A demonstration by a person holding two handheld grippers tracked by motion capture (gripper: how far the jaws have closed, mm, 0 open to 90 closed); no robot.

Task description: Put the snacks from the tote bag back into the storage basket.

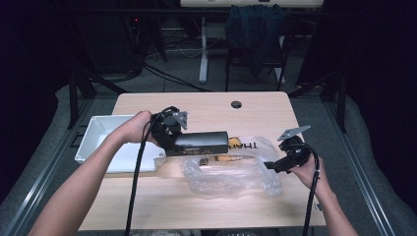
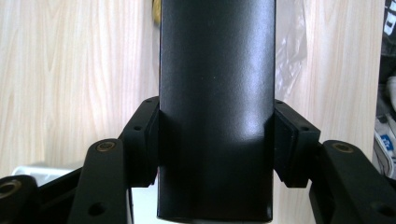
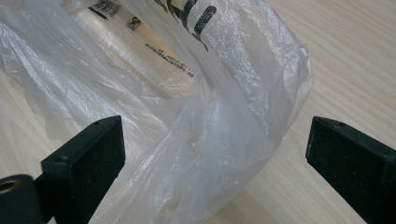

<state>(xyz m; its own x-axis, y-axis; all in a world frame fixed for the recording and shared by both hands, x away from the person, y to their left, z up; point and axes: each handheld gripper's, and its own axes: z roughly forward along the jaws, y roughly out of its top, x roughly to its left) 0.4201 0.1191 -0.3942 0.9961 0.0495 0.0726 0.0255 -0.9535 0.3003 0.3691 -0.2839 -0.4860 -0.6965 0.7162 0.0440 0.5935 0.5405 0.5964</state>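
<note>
My left gripper (image 2: 215, 140) has its jaws pinching a smooth matte black box (image 2: 215, 107), long and rectangular, held level just above the table (image 1: 196, 105). My right gripper (image 3: 215, 154) has its jaws spread around a fold of crinkled clear bag (image 3: 196, 116). The high view adds a white tray (image 1: 105, 128) at the table's left edge, beside my left hand (image 1: 135, 127).

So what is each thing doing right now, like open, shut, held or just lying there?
Left gripper: shut on the long black box.
Long black box: held level over the table.
Right gripper: open around the bag's edge.
Clear crinkly plastic bag: lying crumpled.
White plastic tray: resting at the table's edge.
</note>
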